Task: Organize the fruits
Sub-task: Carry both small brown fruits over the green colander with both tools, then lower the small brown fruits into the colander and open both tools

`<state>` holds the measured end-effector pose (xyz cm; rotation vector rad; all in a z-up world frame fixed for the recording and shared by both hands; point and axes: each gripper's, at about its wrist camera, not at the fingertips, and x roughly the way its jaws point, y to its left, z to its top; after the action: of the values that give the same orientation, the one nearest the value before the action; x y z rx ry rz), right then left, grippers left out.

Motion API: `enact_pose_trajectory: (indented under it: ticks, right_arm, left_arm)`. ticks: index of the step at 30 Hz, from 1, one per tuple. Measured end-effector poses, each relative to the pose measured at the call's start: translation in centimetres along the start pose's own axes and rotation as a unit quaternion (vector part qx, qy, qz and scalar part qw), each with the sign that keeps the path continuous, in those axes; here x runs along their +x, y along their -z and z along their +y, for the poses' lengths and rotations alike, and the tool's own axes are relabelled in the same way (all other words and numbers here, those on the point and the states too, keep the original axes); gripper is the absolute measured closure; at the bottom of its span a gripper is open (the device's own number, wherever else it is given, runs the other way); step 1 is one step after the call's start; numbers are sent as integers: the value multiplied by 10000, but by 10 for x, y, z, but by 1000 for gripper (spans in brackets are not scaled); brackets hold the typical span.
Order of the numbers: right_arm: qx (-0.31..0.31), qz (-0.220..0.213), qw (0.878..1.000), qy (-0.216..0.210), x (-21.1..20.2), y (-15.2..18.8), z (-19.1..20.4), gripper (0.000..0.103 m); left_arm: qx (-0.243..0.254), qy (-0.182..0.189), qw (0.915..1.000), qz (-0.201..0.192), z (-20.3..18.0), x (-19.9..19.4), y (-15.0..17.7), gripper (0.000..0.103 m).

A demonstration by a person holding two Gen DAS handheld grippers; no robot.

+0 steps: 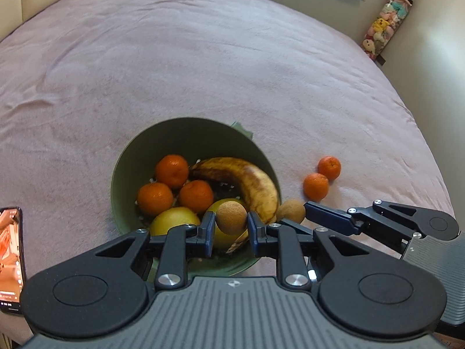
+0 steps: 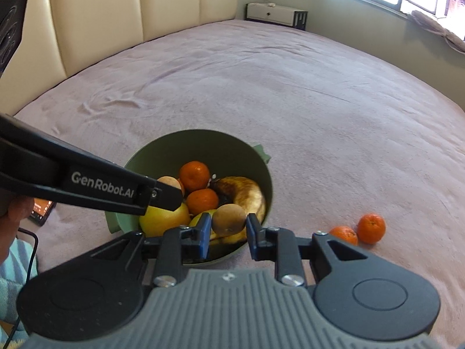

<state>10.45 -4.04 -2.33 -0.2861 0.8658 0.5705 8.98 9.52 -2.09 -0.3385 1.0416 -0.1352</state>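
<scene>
Left wrist view, far left edge: a phone with a lit screen lies on the pink bedspread.

Centre: green bowl on the bed, holding three tangerines, a spotted banana and two yellow fruits.

Lower centre: left tool clamps a round brown fruit between its blue pads, over the bowl's near rim.

Right of it: right tool, its dark fingers reaching in from the right, carries a second brown fruit just beside the bowl's edge.

Right wrist view confirms: right tool narrowed on its brown fruit, above the bowl.

Further right: two loose tangerines touching each other on the bedspread, apart from the bowl.

Upper right corner: stuffed toys stacked against the wall.
</scene>
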Motion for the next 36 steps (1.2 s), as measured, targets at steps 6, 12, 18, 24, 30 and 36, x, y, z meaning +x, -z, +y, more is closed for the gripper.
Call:
enact_pose_trajectory:
  ticks: [6,12,18,24,30,36]
  right_arm:
    - [-91,240,9995,-188,16,-1,3,80]
    - [-129,376,9987,-312,27,-1,6,80]
    - [-198,493,9977,-426,36,3,9,80]
    - [-393,579,9967,-406,42,6,15,80]
    - [-438,605,9965,-386,44,7,15,80]
    - [-417,604,9965,-395,44,7,15,80]
  left_arm:
    - [-152,34,9995,260,18,11,1,77]
    - [-327,110,9982,500,27,23,4,77]
    - [-376,132,9962,775,33,35,7,77]
    - [-408,174,9933,1065,34,49,11,77]
    - [-347,26,9922,1201,34,55,13,77]
    - [-343,-9,9917,1236,34,55,13,77]
